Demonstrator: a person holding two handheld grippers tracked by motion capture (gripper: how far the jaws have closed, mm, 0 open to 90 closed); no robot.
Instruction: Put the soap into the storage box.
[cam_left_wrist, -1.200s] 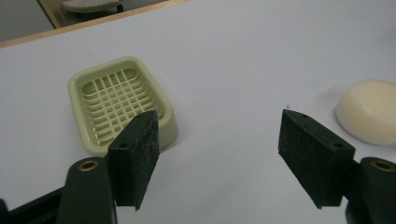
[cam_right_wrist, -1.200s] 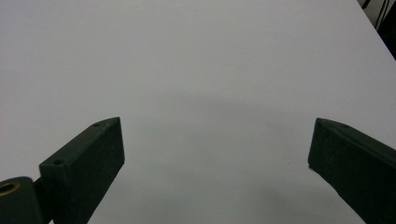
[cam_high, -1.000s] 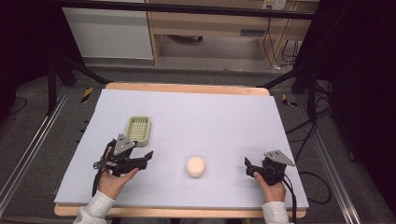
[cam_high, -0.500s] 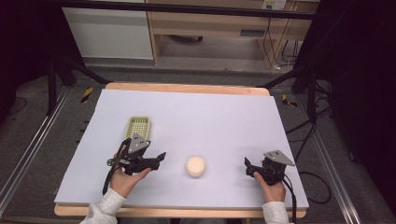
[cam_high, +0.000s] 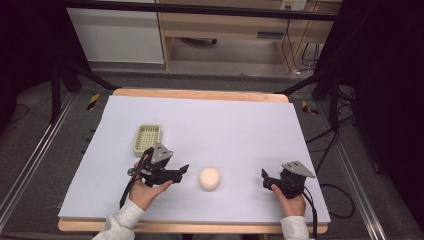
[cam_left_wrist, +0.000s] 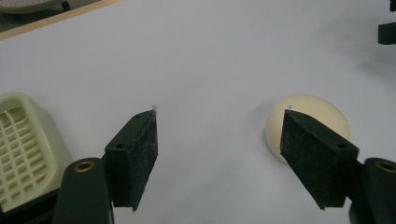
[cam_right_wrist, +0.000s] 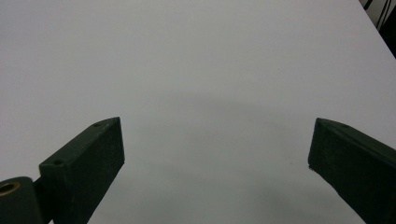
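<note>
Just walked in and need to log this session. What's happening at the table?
A person holds a two-jaw gripper in each hand at a white table. The left gripper is beside a round cream soap bar; its jaws have just been opening, stand apart and hold nothing. A pale green soap dish sits behind it. The right gripper rests open, apart from the bar.

No writing, brand, number or sign can be read anywhere in these views. The pale label strip (cam_high: 270, 35) on the wooden shelf behind the counter may carry print, but it is too small and blurred to make out. The yellow-and-black striped tape (cam_high: 93, 101) on the floor by the counter's far left corner bears a warning pattern, no words.
</note>
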